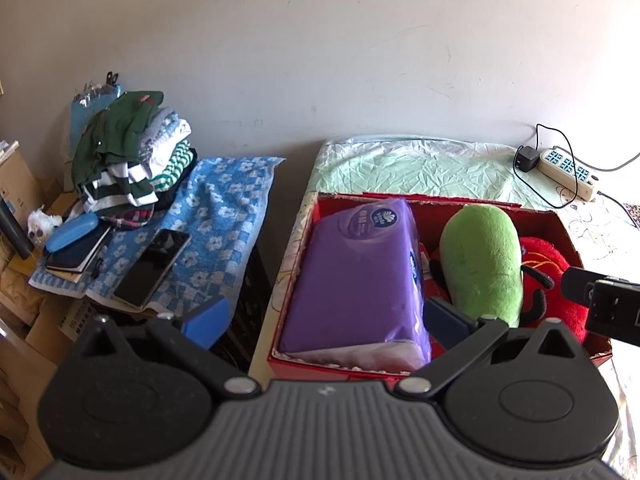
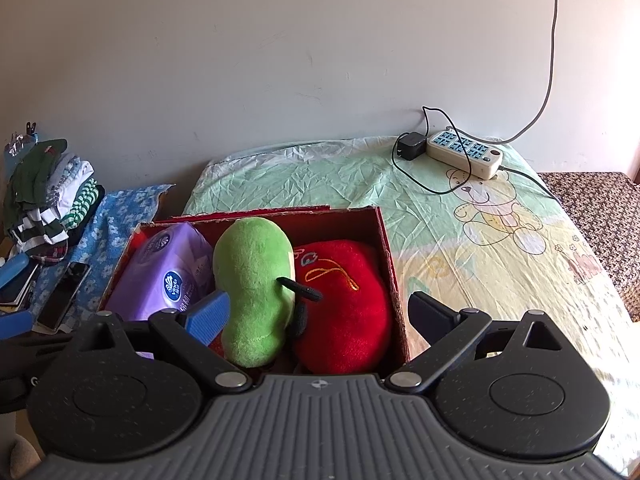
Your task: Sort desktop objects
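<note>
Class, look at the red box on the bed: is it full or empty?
Full. The red box holds a purple tissue pack, a green plush toy and a red plush toy side by side, leaving little floor visible.

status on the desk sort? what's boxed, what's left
Boxed: tissue pack, green plush and red plush sit in the red box. In hand: nothing; left gripper and right gripper are both open over the box. Left: only the power strip and charger remain on the table, possibly meant to stay.
</note>
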Demonstrator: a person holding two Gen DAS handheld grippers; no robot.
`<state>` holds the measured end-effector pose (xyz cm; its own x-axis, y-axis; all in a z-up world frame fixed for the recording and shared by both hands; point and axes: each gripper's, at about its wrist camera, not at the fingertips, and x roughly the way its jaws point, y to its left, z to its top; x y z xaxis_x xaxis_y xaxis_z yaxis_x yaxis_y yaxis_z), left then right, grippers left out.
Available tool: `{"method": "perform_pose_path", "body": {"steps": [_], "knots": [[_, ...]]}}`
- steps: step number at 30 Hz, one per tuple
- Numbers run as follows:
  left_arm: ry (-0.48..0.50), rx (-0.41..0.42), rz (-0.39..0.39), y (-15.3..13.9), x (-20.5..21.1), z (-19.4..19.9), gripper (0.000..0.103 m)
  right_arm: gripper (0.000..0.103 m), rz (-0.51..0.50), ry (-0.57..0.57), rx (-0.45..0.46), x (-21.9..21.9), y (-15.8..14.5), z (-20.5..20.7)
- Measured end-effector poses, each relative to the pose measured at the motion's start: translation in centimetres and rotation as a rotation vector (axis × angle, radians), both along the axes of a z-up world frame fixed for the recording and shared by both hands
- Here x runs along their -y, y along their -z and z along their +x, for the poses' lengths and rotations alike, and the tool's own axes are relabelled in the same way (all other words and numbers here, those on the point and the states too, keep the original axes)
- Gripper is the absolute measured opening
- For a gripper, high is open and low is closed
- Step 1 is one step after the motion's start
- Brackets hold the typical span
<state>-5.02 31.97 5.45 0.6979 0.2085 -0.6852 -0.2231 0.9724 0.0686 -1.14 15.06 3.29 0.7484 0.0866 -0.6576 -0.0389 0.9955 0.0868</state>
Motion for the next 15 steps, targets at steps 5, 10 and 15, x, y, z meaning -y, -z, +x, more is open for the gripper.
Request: {"method": "perform_pose_path", "body": {"steps": [5, 10, 15], "knots": [[0.012, 0.000, -0.004, 0.0, -0.1, 0.7, 0.102, 0.098, -0.009, 0.012, 0.019, 0.0, -0.2, 0.1], [0.015, 0.004, 0.001, -0.1, -0.3, 1.6, 0.102, 0.098, -0.016, 0.020, 0.028, -0.1, -0.2, 0.2], [0.012, 0.016, 0.015, -0.2, -0.4, 2.5, 0.102, 0.098, -0.035, 0.032, 0.040, -0.2, 0.0, 0.5]]}}
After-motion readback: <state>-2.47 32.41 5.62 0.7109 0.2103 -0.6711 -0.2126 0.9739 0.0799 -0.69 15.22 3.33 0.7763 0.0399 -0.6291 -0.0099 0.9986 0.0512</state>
